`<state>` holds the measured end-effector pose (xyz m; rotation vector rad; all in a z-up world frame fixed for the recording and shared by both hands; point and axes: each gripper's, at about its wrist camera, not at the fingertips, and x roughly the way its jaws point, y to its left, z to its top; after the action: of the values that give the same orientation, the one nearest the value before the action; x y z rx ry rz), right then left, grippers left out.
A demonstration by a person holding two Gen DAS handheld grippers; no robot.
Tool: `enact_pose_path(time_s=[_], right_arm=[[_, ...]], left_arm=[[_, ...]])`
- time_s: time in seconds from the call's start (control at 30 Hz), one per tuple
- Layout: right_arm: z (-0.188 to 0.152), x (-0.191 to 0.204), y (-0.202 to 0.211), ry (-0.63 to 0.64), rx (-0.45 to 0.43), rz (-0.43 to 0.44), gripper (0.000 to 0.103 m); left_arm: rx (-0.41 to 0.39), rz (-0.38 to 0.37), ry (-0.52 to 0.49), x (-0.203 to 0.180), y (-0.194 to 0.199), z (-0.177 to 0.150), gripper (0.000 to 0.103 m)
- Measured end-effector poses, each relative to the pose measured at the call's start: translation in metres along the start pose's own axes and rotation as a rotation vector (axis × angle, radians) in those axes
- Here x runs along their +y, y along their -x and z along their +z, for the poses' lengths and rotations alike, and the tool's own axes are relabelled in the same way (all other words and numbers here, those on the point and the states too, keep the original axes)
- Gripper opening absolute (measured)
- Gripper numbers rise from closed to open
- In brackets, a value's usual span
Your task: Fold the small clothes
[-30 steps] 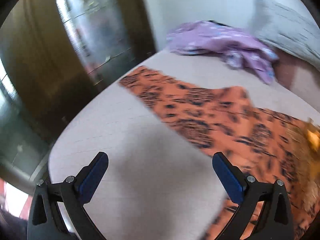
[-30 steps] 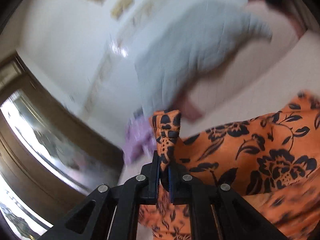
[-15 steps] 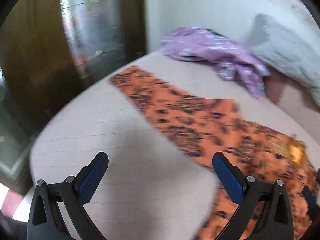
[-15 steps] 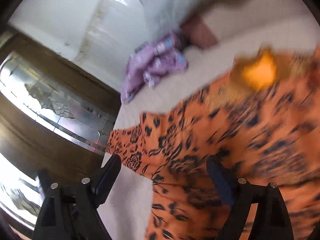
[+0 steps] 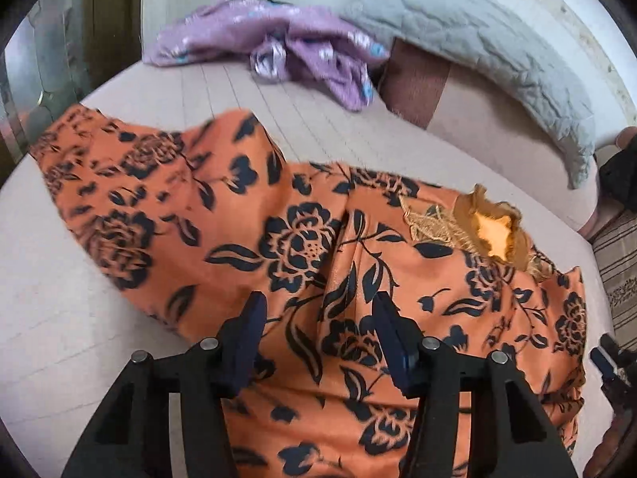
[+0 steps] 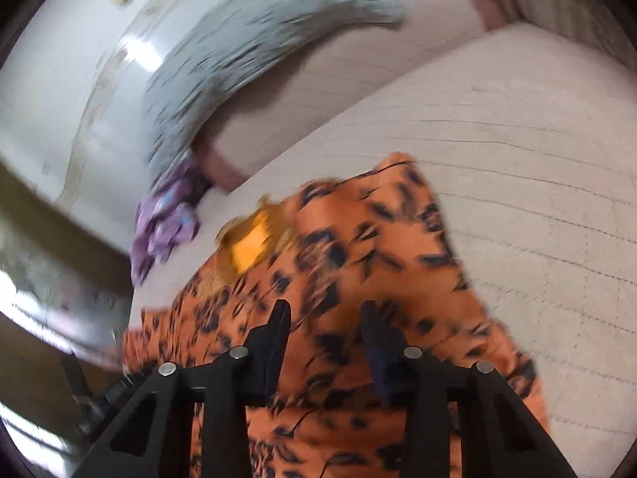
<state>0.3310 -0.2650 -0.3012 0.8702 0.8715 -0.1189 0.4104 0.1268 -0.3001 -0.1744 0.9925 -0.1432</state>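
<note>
An orange garment with black flowers (image 5: 302,247) lies spread flat on the beige bed (image 5: 47,318). Its neck opening with gold trim (image 5: 489,231) is at the right. My left gripper (image 5: 318,310) is open and empty, low over the garment's middle. My right gripper (image 6: 324,318) is open and empty over the same garment (image 6: 358,255) near the neck opening (image 6: 247,247); this view is blurred. The right gripper's tip shows at the lower right edge of the left wrist view (image 5: 609,362).
A crumpled purple garment (image 5: 278,40) lies at the far side of the bed. A grey quilted pillow (image 5: 497,47) leans against the white wall behind. A dark wooden door with glass (image 5: 32,59) stands to the left. A striped cloth (image 5: 621,271) is at the right.
My right gripper let go of the orange garment and opened. Both grippers moved in over the garment and their jaws narrowed. The garment now lies flat.
</note>
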Motion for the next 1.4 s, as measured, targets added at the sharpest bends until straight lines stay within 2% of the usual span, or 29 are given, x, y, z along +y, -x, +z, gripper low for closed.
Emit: enact_pose_path(time_s=[0.07, 0.17, 0.2, 0.27, 0.3, 0.33, 0.37, 0.43, 0.53, 0.73, 0.87, 0.93, 1.0, 1.03, 1.07, 1.1, 1.13, 1.17, 1.2, 1.23, 1.27, 1.3, 1.33, 1.37, 1.4], right_arm=[[0.009, -0.011, -0.003, -0.041, -0.012, 0.014, 0.039], [0.015, -0.028, -0.025, -0.095, 0.044, 0.043, 0.039], [0.014, -0.033, -0.04, -0.103, 0.093, 0.043, 0.039], [0.009, -0.037, -0.06, -0.112, 0.17, 0.001, 0.036], [0.01, -0.036, -0.06, -0.104, 0.16, -0.002, 0.036], [0.013, -0.031, -0.058, -0.083, 0.158, -0.006, 0.036], [0.015, -0.028, -0.056, -0.068, 0.158, -0.003, 0.039], [0.016, -0.027, -0.053, -0.059, 0.149, -0.003, 0.038], [0.014, -0.022, -0.049, -0.052, 0.119, -0.004, 0.038], [0.007, 0.004, -0.019, 0.055, -0.033, 0.031, 0.039], [0.001, 0.01, -0.025, 0.07, 0.016, 0.036, 0.039], [-0.002, 0.008, -0.037, 0.067, 0.075, 0.015, 0.039], [-0.006, 0.005, -0.052, 0.068, 0.148, -0.036, 0.039], [-0.01, 0.005, -0.058, 0.075, 0.174, -0.061, 0.039], [-0.012, 0.008, -0.06, 0.093, 0.162, -0.073, 0.039], [-0.013, 0.012, -0.059, 0.117, 0.153, -0.085, 0.038], [-0.013, 0.016, -0.058, 0.138, 0.153, -0.095, 0.038], [-0.013, 0.018, -0.055, 0.152, 0.148, -0.091, 0.039], [-0.012, 0.02, -0.05, 0.154, 0.129, -0.072, 0.04], [-0.011, 0.021, -0.046, 0.156, 0.112, -0.058, 0.04], [-0.01, 0.024, -0.042, 0.157, 0.093, -0.036, 0.052], [-0.009, 0.025, -0.038, 0.154, 0.067, -0.004, 0.06], [-0.009, 0.025, -0.035, 0.153, 0.046, 0.02, 0.071], [-0.01, 0.028, -0.032, 0.16, 0.03, 0.031, 0.074], [-0.011, 0.03, -0.032, 0.169, 0.029, 0.033, 0.074]], left_arm=[[0.004, -0.005, -0.006, -0.006, -0.006, 0.002, 0.056], [0.002, -0.059, -0.067, -0.018, -0.014, -0.001, 0.054], [0.006, -0.062, -0.076, -0.021, -0.017, -0.002, 0.043], [-0.001, -0.036, -0.11, -0.027, -0.021, -0.005, 0.027], [-0.013, -0.018, -0.134, -0.029, -0.024, -0.006, 0.015], [-0.013, -0.017, -0.138, -0.03, -0.025, -0.006, 0.01], [-0.011, -0.024, -0.138, -0.03, -0.026, -0.006, 0.008], [-0.017, -0.06, -0.135, -0.026, -0.022, -0.005, 0.006], [-0.058, -0.061, -0.147, -0.026, -0.01, -0.006, 0.005], [-0.122, -0.059, -0.15, -0.032, 0.013, -0.007, 0.005], [-0.162, -0.027, -0.152, -0.03, 0.034, -0.008, 0.005], [-0.179, 0.017, -0.158, -0.024, 0.039, -0.008, 0.005], [-0.127, 0.047, -0.159, -0.016, 0.03, -0.009, 0.005], [-0.04, 0.058, -0.162, -0.011, 0.016, -0.009, 0.006], [0.021, 0.075, -0.155, -0.008, 0.005, -0.009, 0.009], [0.069, 0.088, -0.138, -0.002, -0.003, -0.009, 0.01], [0.074, 0.054, -0.119, 0.004, -0.001, -0.006, 0.01], [0.056, 0.024, -0.105, 0.009, 0.005, -0.002, 0.01], [0.004, -0.014, -0.085, 0.017, 0.018, 0.004, 0.014], [-0.068, -0.022, -0.067, 0.027, 0.033, 0.01, 0.023], [-0.159, 0.023, -0.037, 0.043, 0.051, 0.018, 0.053], [-0.195, 0.063, -0.011, 0.054, 0.057, 0.023, 0.082], [-0.24, 0.121, 0.037, 0.072, 0.064, 0.028, 0.087], [-0.285, 0.176, 0.113, 0.099, 0.068, 0.035, 0.088], [-0.286, 0.2, 0.177, 0.123, 0.065, 0.039, 0.088]])
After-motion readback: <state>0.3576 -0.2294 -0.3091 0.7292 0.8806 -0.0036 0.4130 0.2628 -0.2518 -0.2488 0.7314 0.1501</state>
